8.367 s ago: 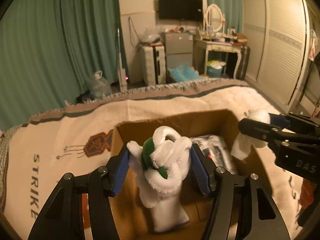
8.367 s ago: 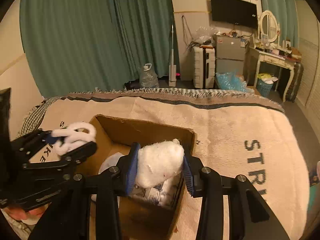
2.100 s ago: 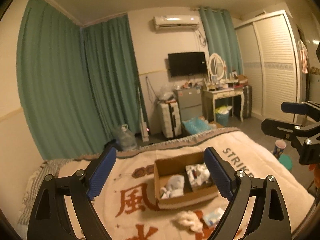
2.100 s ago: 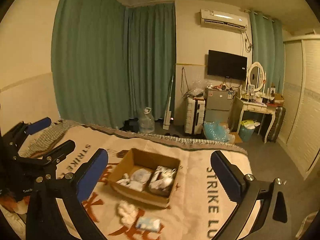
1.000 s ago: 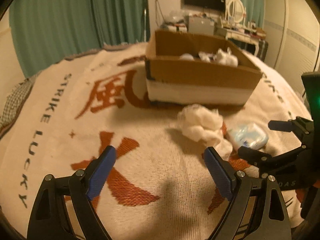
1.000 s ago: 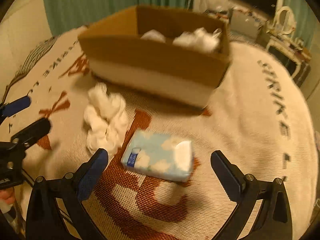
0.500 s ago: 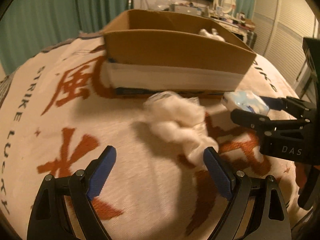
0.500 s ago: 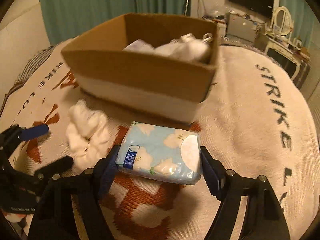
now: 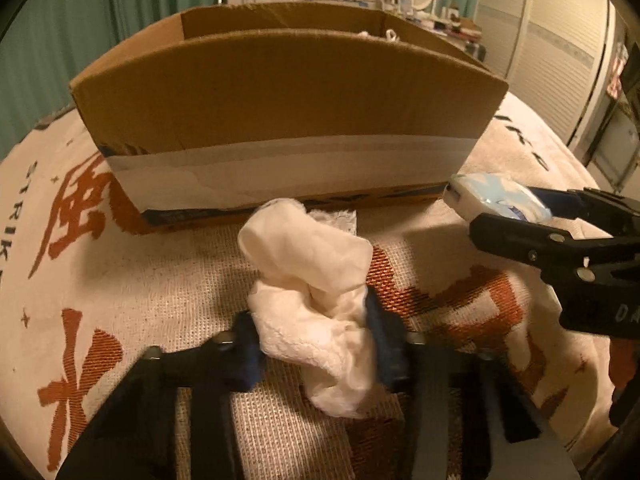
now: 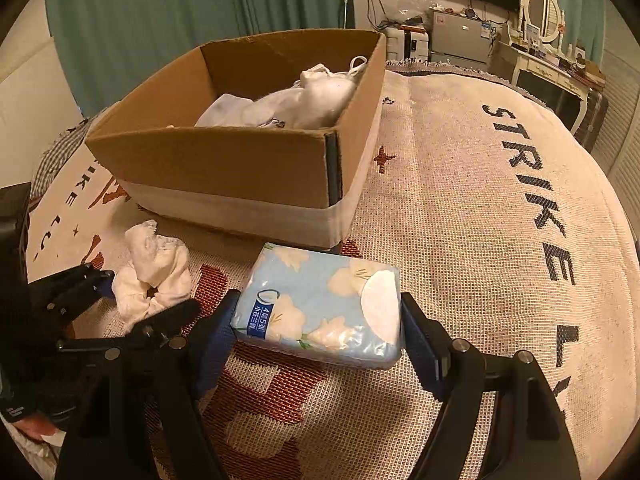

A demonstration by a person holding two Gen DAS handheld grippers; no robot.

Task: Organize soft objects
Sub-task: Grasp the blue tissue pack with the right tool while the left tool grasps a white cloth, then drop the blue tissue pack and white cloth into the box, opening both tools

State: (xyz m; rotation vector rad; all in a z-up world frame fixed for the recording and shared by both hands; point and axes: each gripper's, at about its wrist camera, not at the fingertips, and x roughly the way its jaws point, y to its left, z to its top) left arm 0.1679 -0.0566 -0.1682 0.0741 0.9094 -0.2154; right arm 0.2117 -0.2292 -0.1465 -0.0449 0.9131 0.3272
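Pinching the crumpled white cloth (image 9: pixel 316 300) at six o'clock, left gripper (image 9: pixel 312 344) jaws clamped, cardboard box (image 9: pixel 280 92) at twelve. Squeezing the tissue pack (image 10: pixel 320 304), right gripper (image 10: pixel 320 340) at six. Grasp step; next, probably lifting both over the box wall.

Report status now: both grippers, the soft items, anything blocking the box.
Left gripper shut on white cloth. Right gripper shut on tissue pack. Both low over the blanket, just short of the cardboard box. Nothing blocking it.
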